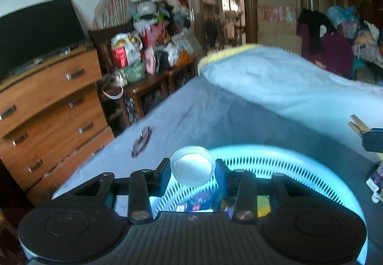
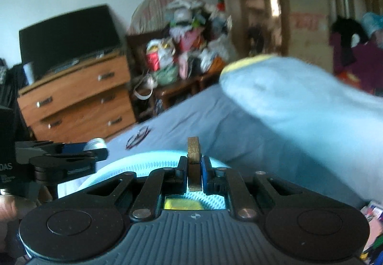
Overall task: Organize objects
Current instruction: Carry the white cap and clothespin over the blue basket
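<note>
My left gripper is shut on a round clear plastic lid and holds it over the near rim of a light blue slotted basket that sits on the bed. Small packets lie inside the basket. My right gripper is shut on a wooden clothespin, which stands upright between the jaws above the same basket. The left gripper with the lid shows at the left of the right wrist view. The clothespin shows at the right edge of the left wrist view.
The bed has a light blue sheet and a folded blue blanket. A pair of glasses lies on the sheet beyond the basket. A wooden dresser with a TV stands at the left. Piled clutter fills the back.
</note>
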`<act>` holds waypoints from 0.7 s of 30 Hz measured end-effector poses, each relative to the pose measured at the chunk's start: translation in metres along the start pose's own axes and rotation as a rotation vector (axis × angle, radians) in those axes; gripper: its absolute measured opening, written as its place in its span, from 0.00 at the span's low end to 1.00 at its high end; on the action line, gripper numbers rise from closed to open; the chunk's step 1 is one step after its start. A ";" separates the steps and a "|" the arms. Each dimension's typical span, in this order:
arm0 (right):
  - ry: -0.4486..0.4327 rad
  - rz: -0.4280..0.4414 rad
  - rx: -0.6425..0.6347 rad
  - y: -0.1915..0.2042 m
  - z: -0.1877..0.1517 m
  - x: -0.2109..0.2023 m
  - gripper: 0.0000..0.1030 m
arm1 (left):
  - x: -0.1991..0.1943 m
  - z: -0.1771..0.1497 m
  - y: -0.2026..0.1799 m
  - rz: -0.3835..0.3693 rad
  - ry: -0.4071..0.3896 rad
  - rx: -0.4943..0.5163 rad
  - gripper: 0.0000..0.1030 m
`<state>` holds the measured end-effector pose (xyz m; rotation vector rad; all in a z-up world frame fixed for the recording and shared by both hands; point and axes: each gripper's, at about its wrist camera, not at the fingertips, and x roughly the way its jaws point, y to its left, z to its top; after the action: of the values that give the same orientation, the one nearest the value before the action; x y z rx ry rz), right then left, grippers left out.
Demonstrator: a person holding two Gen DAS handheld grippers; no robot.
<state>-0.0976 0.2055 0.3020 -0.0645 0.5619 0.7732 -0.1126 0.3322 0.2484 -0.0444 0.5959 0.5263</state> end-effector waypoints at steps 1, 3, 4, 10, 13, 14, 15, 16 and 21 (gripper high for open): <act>0.012 0.001 -0.006 0.005 -0.001 0.004 0.13 | 0.003 -0.003 0.003 -0.011 0.011 -0.007 0.41; 0.025 0.005 -0.013 0.015 -0.004 0.009 0.13 | 0.010 -0.014 0.000 -0.027 0.021 -0.019 0.41; 0.028 0.005 -0.016 0.017 -0.004 0.010 0.13 | 0.012 -0.018 0.000 -0.035 0.024 -0.024 0.41; 0.035 0.001 -0.024 0.025 -0.007 0.011 0.13 | 0.020 -0.025 0.003 -0.047 0.015 -0.031 0.41; 0.037 -0.001 -0.027 0.023 -0.008 0.016 0.13 | 0.020 -0.022 -0.002 -0.047 0.012 -0.031 0.41; 0.038 0.000 -0.026 0.023 -0.008 0.017 0.13 | 0.020 -0.021 -0.004 -0.047 0.012 -0.030 0.41; 0.038 0.000 -0.026 0.024 -0.008 0.017 0.13 | 0.021 -0.020 -0.006 -0.047 0.013 -0.030 0.41; 0.039 -0.001 -0.027 0.025 -0.010 0.020 0.13 | 0.020 -0.020 -0.006 -0.047 0.014 -0.029 0.41; 0.042 -0.001 -0.027 0.023 -0.012 0.022 0.13 | 0.024 -0.018 -0.010 -0.046 0.018 -0.027 0.41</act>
<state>-0.1060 0.2331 0.2847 -0.1058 0.5915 0.7803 -0.1004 0.3307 0.2193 -0.0886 0.6036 0.4897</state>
